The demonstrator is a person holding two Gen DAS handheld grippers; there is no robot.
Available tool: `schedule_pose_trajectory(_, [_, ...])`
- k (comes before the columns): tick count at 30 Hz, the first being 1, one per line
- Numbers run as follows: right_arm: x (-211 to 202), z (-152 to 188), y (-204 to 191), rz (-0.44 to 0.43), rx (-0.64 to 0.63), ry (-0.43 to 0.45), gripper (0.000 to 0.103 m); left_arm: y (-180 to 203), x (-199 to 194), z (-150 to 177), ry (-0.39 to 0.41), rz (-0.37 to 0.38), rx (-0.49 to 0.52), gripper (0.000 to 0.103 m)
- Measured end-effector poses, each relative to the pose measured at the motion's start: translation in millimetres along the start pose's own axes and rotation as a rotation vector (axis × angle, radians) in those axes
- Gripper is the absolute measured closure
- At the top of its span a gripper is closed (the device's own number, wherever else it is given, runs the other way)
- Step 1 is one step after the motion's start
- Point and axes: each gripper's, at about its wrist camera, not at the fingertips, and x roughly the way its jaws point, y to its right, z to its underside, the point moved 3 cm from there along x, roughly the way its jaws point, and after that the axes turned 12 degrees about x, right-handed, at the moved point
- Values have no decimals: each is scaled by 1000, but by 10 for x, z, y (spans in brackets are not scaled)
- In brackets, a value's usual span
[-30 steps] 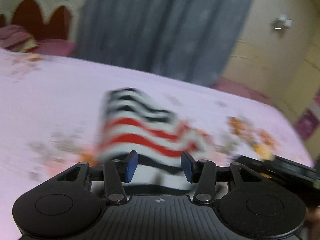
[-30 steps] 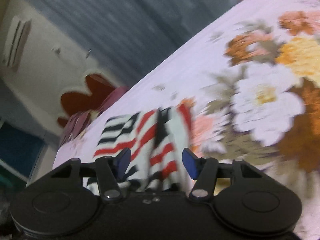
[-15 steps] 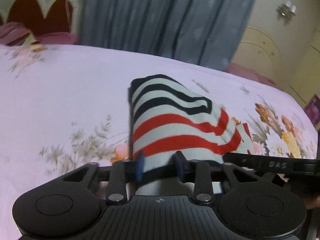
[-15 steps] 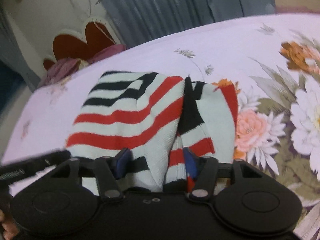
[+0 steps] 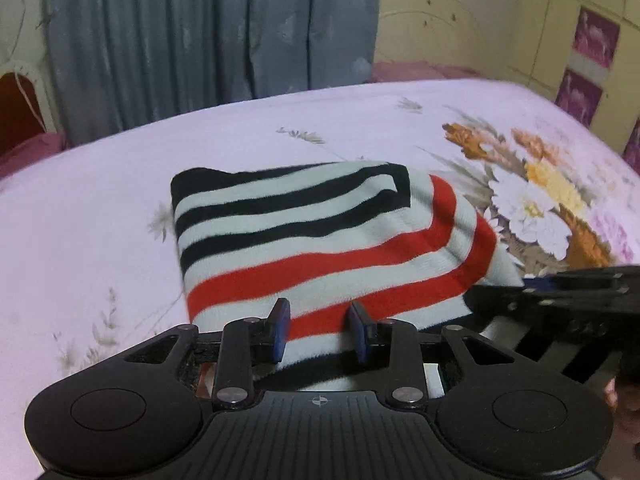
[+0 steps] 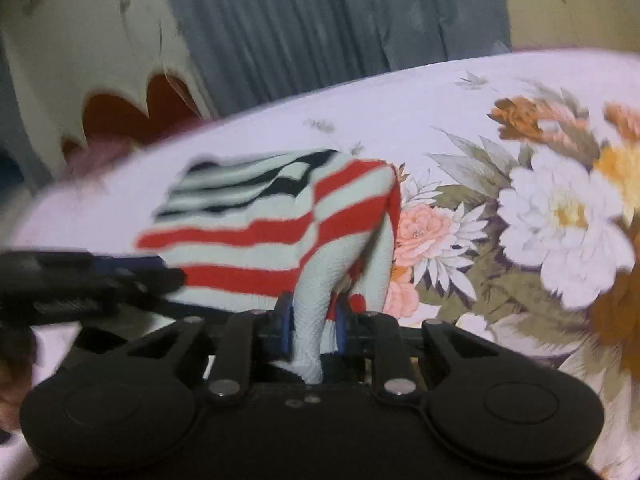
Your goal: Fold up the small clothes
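Left wrist view. The left gripper is narrowed onto the near hem of the small knitted garment with pale, black and red stripes; its two blue pads press the cloth from either side, so the hem is held between them. The garment lies on the lilac bedsheet printed with white, orange and yellow flowers, black stripes on its far half and red stripes on the half nearer the gripper. To the right of the garment, touching its near right corner, the black right gripper enters the picture edge-on (its jaws cannot be read from this side). Beyond the garment hangs a grey pleated curtain.

Right wrist view. The right gripper has its jaws closing on a bunched pale fold of the garment, which stands up between the blue pads and is pinched there. The rest of the cloth spreads away to the left of that fold over the bedsheet (this part is blurred). The left gripper shows at the garment's left edge. A printed pink flower lies just right of the garment.
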Motion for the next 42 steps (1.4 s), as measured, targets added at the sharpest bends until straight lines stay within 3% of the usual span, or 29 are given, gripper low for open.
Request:
schedule_pose_trajectory(4, [-28,-123,-13,-4,-14,-3,70,-62,-15,-36,-4,42,16,71])
schedule_pose_trajectory(5, [-26,-181,9,-15,-1,11,59,-92,-41,-42,5,56,12,71])
schedule_pose_trajectory(7, [33,-325,84,-52,62,8,56,-148,-16,-69,22,71,-16,71])
schedule_pose_trajectory(10, [249,-590,236,-109,201,-28,62,-240,32,-102,40,81,-55,71])
schedule_pose_trajectory(13, [334,-720,336,-127,242,-6,94,-240,133,-150,37,79,-62,71])
schedule_pose_trajectory(16, [342,-672,256,-33,78,35,95,-144,276,-145,4,62,-12,71])
schedule_pose_trajectory(20, [466,-606,312,10,91,4,93,-68,338,-233,-24,40,27,71])
schedule_pose_trajectory(21, [454,-616,273,24,74,0,91,-60,311,-234,-23,33,37,71])
schedule_pose_trajectory(22, [412,-632,223,45,48,1,79,-49,255,-234,-19,20,44,71])
schedule_pose_trajectory(23, [324,-659,177,59,23,14,78,-24,148,-220,-3,20,57,71])
schedule_pose_trajectory(26, [-61,-641,21,11,-61,56,85,53,-144,-88,41,42,56,71])
schedule_pose_trajectory(32, [-482,-107,-280,-35,-255,-25,89,122,-543,320,73,25,7,71])
schedule_pose_trajectory(33, [-470,-22,-279,-23,-273,-50,91,112,-569,370,74,29,-4,71])
schedule_pose_trajectory(35, [-362,190,-196,82,-336,-85,95,90,-582,465,70,41,-15,71])
schedule_pose_trajectory(39, [-288,258,-101,99,-323,-50,96,247,-537,519,68,-25,124,72])
schedule_pose_trajectory(42, [-354,216,-122,106,-294,-54,94,252,-722,469,85,-21,107,71])
